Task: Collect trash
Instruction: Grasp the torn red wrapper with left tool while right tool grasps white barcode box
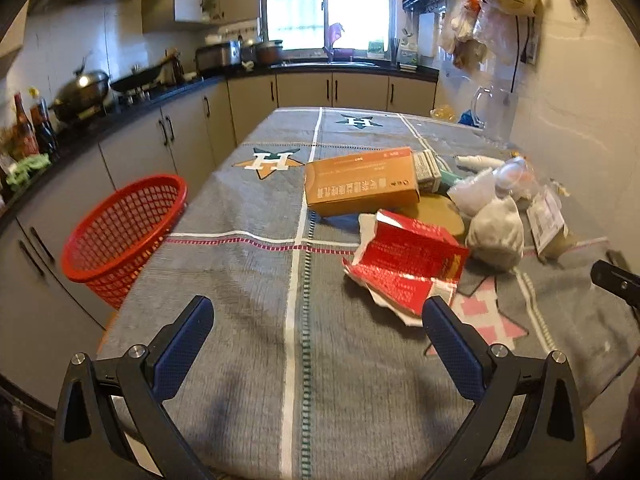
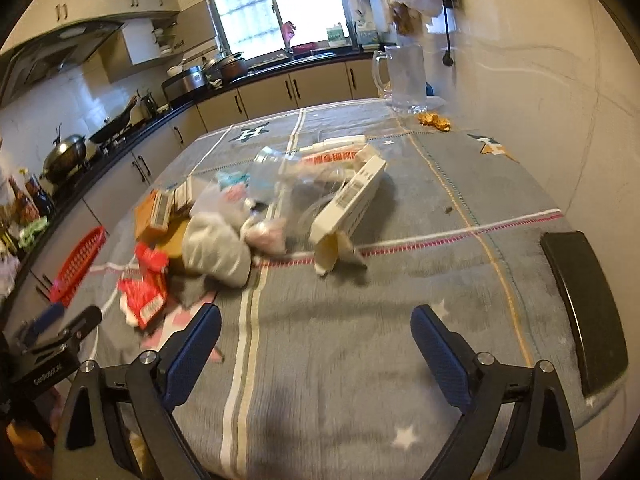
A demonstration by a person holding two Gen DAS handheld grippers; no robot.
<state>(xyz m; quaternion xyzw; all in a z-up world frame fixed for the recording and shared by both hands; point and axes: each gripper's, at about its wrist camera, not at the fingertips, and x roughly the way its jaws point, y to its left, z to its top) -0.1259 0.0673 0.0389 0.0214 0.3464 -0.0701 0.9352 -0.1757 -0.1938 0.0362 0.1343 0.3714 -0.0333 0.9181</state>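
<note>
Both empty and wide open: left gripper (image 1: 318, 320) should straddle the torn red carton (image 1: 404, 264), right gripper (image 2: 316, 328) waits, then red basket (image 1: 124, 236).

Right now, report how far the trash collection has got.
Nothing looks done: the red basket shows no trash inside. Nothing is in hand: left gripper and right gripper are both open. Left: the torn red packet, orange box, white box and wrappers.
</note>
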